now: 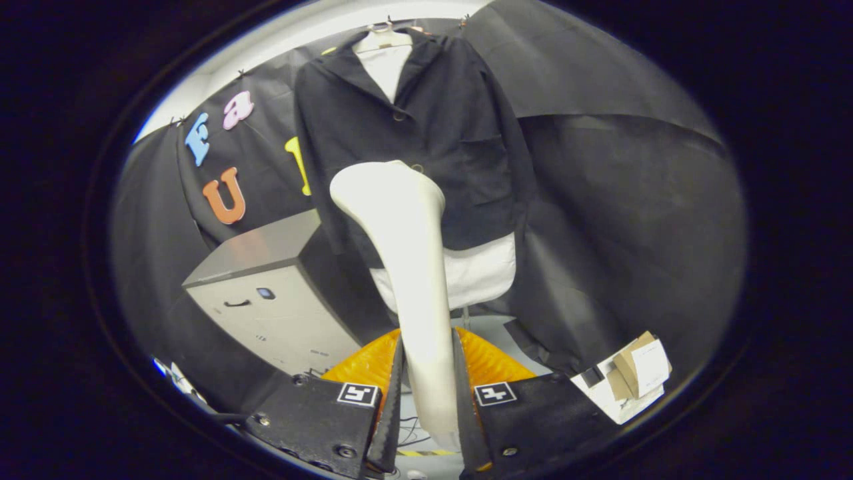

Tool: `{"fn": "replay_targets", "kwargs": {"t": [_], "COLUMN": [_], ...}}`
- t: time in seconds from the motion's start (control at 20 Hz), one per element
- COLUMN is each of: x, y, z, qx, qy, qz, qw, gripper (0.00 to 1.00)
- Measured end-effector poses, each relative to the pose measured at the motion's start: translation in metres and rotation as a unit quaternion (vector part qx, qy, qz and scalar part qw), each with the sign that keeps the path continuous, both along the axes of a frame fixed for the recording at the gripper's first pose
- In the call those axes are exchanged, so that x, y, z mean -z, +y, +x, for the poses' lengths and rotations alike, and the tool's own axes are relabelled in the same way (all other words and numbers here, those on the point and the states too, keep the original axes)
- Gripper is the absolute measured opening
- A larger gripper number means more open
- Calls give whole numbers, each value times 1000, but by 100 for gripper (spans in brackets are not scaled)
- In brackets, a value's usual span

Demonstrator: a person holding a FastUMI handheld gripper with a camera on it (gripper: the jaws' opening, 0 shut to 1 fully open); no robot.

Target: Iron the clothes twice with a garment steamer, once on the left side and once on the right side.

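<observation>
A dark jacket (440,127) hangs on a hanger over a white garment (486,273), straight ahead of the fingers. My gripper (430,373) is shut on the white garment steamer (406,267), both fingers pressing on its handle. The steamer rises from between the fingers, and its head (380,187) stands in front of the jacket's lower left part, near the button line. I cannot tell whether the head touches the cloth.
A grey cabinet (273,293) stands to the left, below the jacket. A cardboard box with papers (633,380) lies on the floor at the right. Cables run on the floor beneath the fingers.
</observation>
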State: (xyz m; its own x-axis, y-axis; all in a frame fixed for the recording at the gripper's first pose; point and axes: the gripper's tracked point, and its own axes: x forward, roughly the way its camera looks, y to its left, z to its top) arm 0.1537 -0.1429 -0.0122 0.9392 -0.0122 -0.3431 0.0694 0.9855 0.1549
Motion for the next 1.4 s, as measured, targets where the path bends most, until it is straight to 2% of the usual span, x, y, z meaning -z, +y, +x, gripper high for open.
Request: {"fn": "replay_targets", "kwargs": {"t": [0.3, 0.55, 0.75, 1.1, 1.4], "x": [9, 12, 16, 25, 28], "y": [97, 142, 162, 183, 189], "z": [-96, -136, -154, -166, -174], "qx": [-7, -22, -32, -54, -54], "qy": [-26, -48, -61, -53, -53], "qz": [-24, -53, -82, -91, -99], "qw": [999, 997, 994, 993, 992], "gripper": [39, 39, 39, 39, 39]}}
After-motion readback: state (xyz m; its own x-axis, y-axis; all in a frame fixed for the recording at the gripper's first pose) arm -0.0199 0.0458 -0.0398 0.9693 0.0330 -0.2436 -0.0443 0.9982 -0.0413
